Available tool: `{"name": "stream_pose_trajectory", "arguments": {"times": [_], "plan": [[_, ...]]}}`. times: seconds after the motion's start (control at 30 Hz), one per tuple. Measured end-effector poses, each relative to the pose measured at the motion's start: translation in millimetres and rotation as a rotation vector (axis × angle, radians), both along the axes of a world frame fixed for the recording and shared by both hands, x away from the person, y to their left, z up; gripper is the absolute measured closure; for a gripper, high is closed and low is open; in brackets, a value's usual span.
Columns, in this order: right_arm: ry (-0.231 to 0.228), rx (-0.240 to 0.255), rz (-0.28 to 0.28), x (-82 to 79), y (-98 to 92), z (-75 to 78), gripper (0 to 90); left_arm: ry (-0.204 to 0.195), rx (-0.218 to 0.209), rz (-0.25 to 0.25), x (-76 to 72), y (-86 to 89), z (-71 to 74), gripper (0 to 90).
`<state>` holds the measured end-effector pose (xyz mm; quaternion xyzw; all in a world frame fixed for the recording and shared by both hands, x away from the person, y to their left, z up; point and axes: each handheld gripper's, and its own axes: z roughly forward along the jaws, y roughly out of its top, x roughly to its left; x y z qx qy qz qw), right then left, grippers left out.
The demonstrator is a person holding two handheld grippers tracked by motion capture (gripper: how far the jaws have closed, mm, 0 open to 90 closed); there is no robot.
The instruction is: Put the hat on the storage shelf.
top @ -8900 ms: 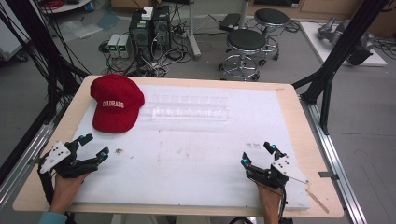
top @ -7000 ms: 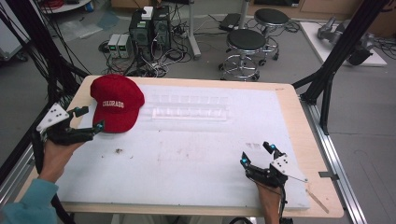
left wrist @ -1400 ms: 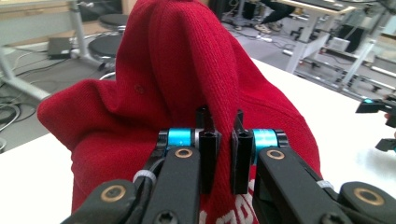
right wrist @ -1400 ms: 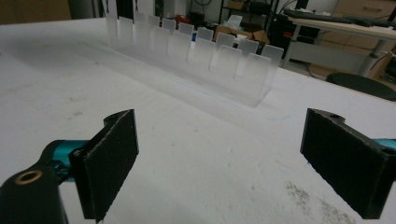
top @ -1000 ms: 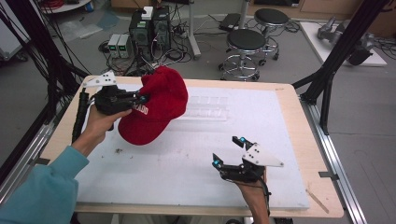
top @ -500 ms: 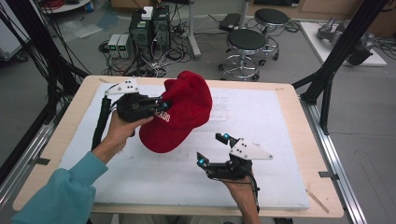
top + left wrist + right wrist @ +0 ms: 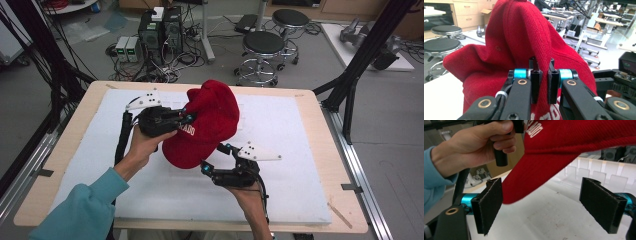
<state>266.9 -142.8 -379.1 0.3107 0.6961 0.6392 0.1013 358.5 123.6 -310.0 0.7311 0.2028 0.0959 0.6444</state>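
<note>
A red cap with white lettering hangs in the air above the white mat. My left gripper is shut on a fold of the cap's front, its jaws pinched close together on the cloth. My right gripper is open just below the cap's brim. The brim's tip hangs between and slightly above its wide-apart pads, touching neither that I can tell.
A clear plastic rack stands on the mat behind the cap. The wooden table edge frames the mat. Stools and computer boxes stand on the floor beyond the table.
My left gripper has carried the cap rightward toward the table's middle. My right gripper has moved left and forward, coming up under the brim.
</note>
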Motion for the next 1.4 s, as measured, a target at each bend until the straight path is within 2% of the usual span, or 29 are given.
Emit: {"name": "stream_pose_trajectory", "arguments": {"times": [0.07, 0.13, 0.23, 0.4, 0.43, 0.53, 0.57, 0.63, 0.73, 0.83, 0.9, 1.0, 1.23, 1.33, 1.4], "plan": [[0.000, 0.016, 0.009, 0.3, 0.4, -0.8, 27.1, -0.001, 0.003, -0.010, -1.0, -1.9, -0.2, 85.3], [0.016, 0.029, 0.027, 0.4, 0.6, -1.5, 33.9, -0.004, 0.001, -0.015, -1.9, -3.2, -0.3, 85.4], [0.037, 0.042, 0.040, 0.7, 1.4, -2.7, 39.4, -0.009, 0.005, -0.028, -3.4, -4.5, 0.6, 85.3], [0.039, 0.075, 0.051, 0.9, 0.6, -2.9, 50.5, -0.011, 0.016, -0.032, -4.8, -5.3, 0.9, 85.3], [0.039, 0.075, 0.051, 0.9, 0.6, -2.9, 50.5, -0.011, 0.018, -0.032, -5.1, -5.3, 1.0, 85.3], [0.052, 0.094, 0.060, 0.7, 0.3, -2.5, 55.3, -0.017, 0.010, -0.039, -6.0, -5.7, 0.3, 85.3], [0.062, 0.109, 0.069, 1.0, 0.0, -2.6, 60.9, -0.019, 0.003, -0.044, -6.2, -6.4, -1.0, 85.3], [0.064, 0.115, 0.072, 1.2, -0.1, -2.6, 62.0, -0.018, -0.001, -0.046, -6.2, -6.6, -1.5, 85.3], [0.129, 0.178, 0.102, 4.2, -4.1, -3.5, 72.3, -0.008, -0.018, -0.058, -5.0, -6.2, -3.3, 85.3], [0.182, 0.230, 0.135, 7.4, -7.4, -4.6, 80.5, -0.008, -0.016, -0.065, -5.1, -7.2, -3.7, 85.3], [0.187, 0.229, 0.145, 7.4, -7.6, -4.7, 84.2, -0.005, -0.009, -0.073, -4.9, -7.7, -4.2, 85.0], [0.191, 0.227, 0.154, 6.7, -6.2, -4.5, 84.8, -0.001, -0.007, -0.078, -4.2, -7.4, -4.7, 84.8], [0.162, 0.207, 0.150, 6.7, -5.4, -3.9, 85.4, -0.005, -0.005, -0.082, -3.8, -7.2, -5.1, 83.8], [0.163, 0.190, 0.149, 5.9, -4.7, -3.6, 85.5, 0.011, 0.008, -0.079, -3.0, -7.2, -5.7, 78.6], [0.159, 0.169, 0.141, 5.4, -3.8, -3.6, 85.6, 0.030, 0.011, -0.075, -2.3, -6.9, -6.0, 70.4]]}}
